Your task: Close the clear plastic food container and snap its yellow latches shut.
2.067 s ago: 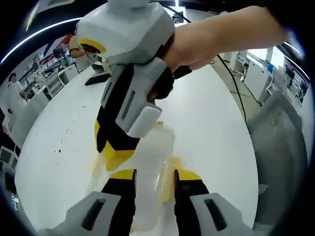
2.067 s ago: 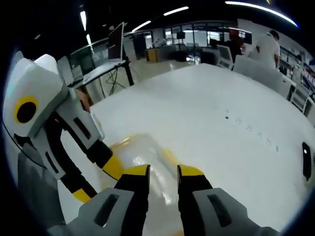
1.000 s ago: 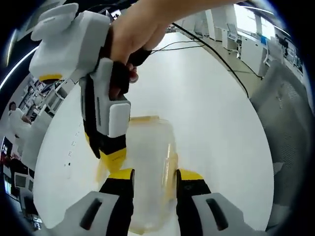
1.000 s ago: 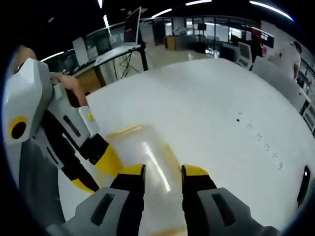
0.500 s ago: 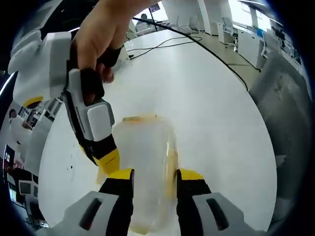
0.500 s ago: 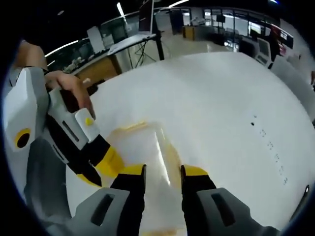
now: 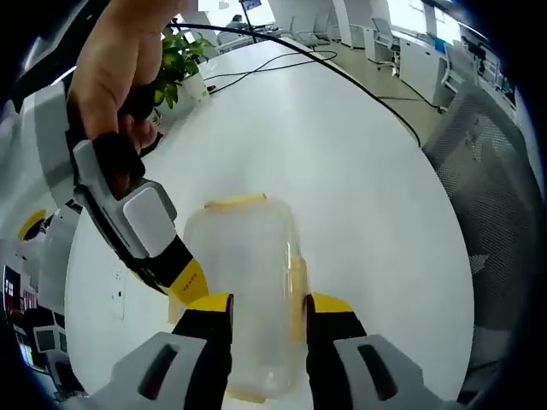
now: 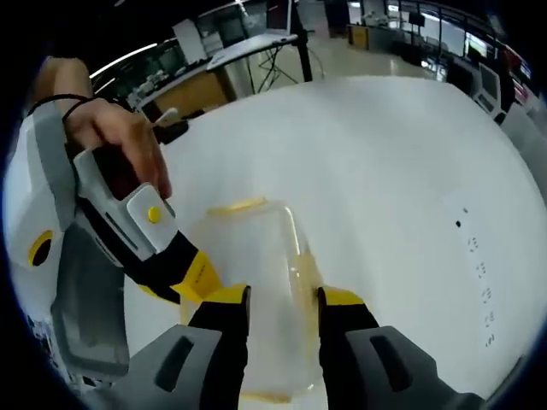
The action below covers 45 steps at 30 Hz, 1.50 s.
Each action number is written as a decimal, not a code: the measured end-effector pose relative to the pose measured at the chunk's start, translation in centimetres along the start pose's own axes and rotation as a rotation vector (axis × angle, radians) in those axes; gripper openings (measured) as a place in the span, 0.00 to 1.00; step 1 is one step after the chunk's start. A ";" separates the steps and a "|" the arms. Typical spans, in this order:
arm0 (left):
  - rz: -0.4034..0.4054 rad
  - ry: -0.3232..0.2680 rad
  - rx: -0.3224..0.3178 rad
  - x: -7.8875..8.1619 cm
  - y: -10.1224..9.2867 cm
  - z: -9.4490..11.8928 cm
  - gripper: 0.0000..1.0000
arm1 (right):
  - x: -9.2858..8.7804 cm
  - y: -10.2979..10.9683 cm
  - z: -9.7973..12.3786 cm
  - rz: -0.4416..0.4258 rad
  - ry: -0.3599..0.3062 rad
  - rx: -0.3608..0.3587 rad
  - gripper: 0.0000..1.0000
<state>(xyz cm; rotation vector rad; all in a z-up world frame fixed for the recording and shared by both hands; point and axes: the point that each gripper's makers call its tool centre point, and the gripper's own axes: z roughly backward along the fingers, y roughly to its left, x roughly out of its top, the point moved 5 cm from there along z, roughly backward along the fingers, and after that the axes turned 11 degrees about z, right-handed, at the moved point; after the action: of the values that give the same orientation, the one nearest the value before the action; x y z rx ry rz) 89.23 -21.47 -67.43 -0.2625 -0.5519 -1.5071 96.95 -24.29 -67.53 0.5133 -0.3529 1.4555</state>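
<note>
A clear plastic container [image 7: 244,273] with its lid on lies on the white table [image 7: 376,188]. A yellow latch [image 7: 235,202] sits at its far end and another yellow latch [image 7: 297,286] on its right side. My left gripper [image 7: 267,307] hovers open over the container's near end. The right gripper [image 7: 184,282], held by a hand, slants in from the left, its yellow tip at the container's left edge. In the right gripper view the container [image 8: 252,252] lies below my open right gripper [image 8: 280,299], and the left gripper [image 8: 192,272] touches its left side.
A potted plant [image 7: 184,60] and a black cable [image 7: 342,73] lie at the table's far end. A grey mesh chair [image 7: 487,171] stands off the right edge. Desks and a tripod [image 8: 295,43] stand beyond the table.
Both views have pulled up and back, showing more of the container. The right gripper has swung from above the container to its left side.
</note>
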 end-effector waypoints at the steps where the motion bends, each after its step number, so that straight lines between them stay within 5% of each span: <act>1: 0.000 0.005 -0.005 0.0 0.0 0.0 0.27 | -0.1 -0.2 0.0 0.001 0.005 0.005 0.29; 17: -0.005 0.089 -0.088 0.3 0.3 -0.1 0.26 | -0.2 -0.1 -0.8 -0.004 0.115 0.117 0.37; 45: 0.012 0.103 -0.092 0.1 0.5 -0.2 0.23 | -0.2 -0.6 -0.9 -0.015 0.138 0.140 0.32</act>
<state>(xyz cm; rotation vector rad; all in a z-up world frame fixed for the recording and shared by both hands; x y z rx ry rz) 89.76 -21.61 -67.47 -0.2577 -0.3989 -1.5271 97.47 -24.01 -68.42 0.5232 -0.1374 1.4986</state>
